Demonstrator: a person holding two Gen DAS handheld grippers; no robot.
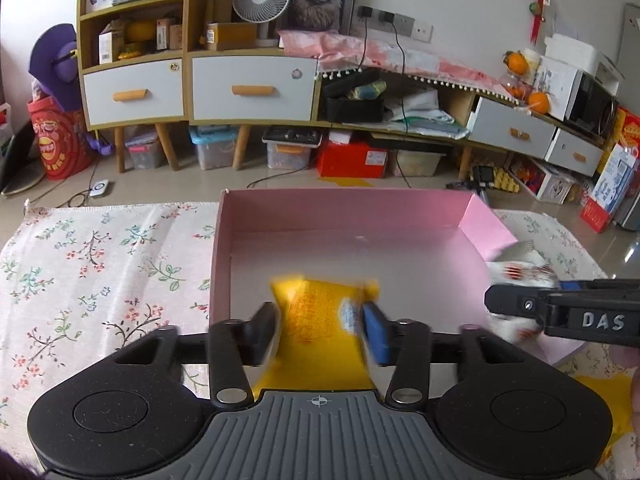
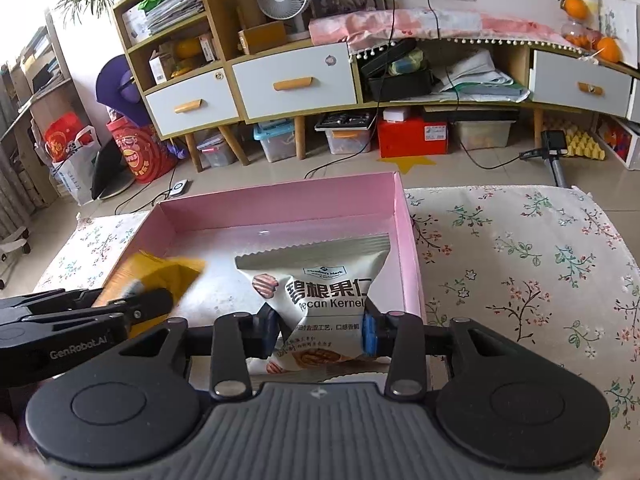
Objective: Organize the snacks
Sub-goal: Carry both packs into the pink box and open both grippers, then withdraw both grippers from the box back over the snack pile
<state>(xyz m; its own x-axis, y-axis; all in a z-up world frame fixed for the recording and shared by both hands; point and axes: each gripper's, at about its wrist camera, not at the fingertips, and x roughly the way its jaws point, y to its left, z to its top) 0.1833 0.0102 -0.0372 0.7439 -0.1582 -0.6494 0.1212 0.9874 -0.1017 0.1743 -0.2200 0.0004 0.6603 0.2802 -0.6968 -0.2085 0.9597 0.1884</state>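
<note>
A pink open box [image 1: 340,210] [image 2: 408,240] stands on the flowered tablecloth. My left gripper [image 1: 320,330] is shut on a yellow snack packet [image 1: 320,312] and holds it over the box's near left part; the packet also shows in the right wrist view [image 2: 160,276]. My right gripper [image 2: 320,332] is shut on a white pecan kernel packet [image 2: 320,280], held over the box's near right part. In the left wrist view the right gripper [image 1: 520,304] enters from the right with the white packet [image 1: 520,270] blurred behind it.
The flowered tablecloth [image 1: 100,272] [image 2: 520,264] covers the table on both sides of the box. Beyond the table's far edge are the floor, low cabinets with drawers [image 1: 252,88], storage bins and a red box [image 2: 412,136].
</note>
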